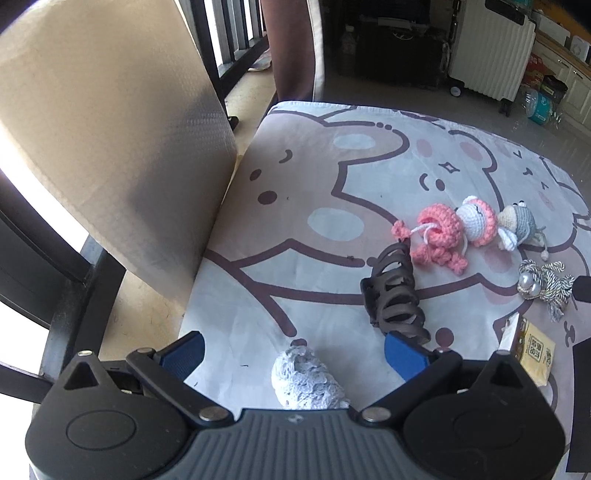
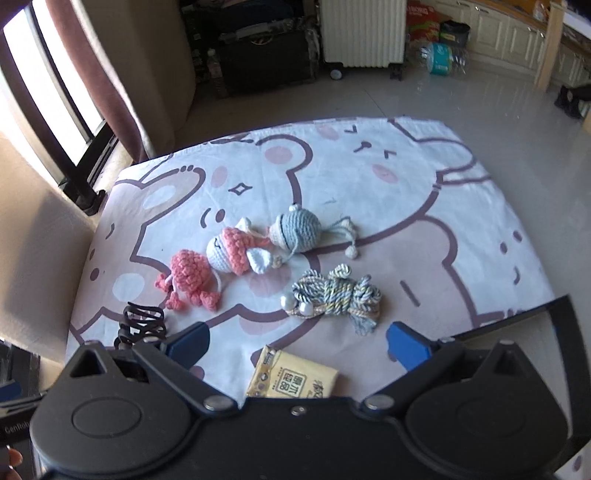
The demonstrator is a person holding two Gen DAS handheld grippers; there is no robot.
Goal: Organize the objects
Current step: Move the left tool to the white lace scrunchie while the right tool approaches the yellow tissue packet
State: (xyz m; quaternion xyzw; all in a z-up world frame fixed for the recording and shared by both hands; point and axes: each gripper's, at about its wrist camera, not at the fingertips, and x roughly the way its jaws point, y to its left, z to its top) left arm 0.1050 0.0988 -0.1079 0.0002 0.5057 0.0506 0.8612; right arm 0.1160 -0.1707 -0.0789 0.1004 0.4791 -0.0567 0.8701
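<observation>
On the bear-print cloth (image 1: 314, 177) lie a pink crochet octopus (image 1: 436, 236), a pink-and-white crochet doll (image 1: 476, 219), a grey crochet toy (image 1: 519, 223), a braided cord with pearls (image 1: 543, 284), a dark brown hair claw (image 1: 395, 295), a pale lace piece (image 1: 306, 376) and a yellow tissue pack (image 1: 532, 349). My left gripper (image 1: 295, 356) is open, with the lace piece between its fingers near the base. My right gripper (image 2: 297, 345) is open above the tissue pack (image 2: 291, 376); the braided cord (image 2: 332, 295), octopus (image 2: 190, 280), doll (image 2: 232, 253), grey toy (image 2: 295, 232) and hair claw (image 2: 142, 325) lie ahead.
A beige upholstered chair back (image 1: 110, 147) stands at the cloth's left edge. A white suitcase (image 2: 362, 33), a dark case (image 2: 266, 55) and bags stand on the floor beyond. A curtain (image 2: 96, 81) hangs by the window at left.
</observation>
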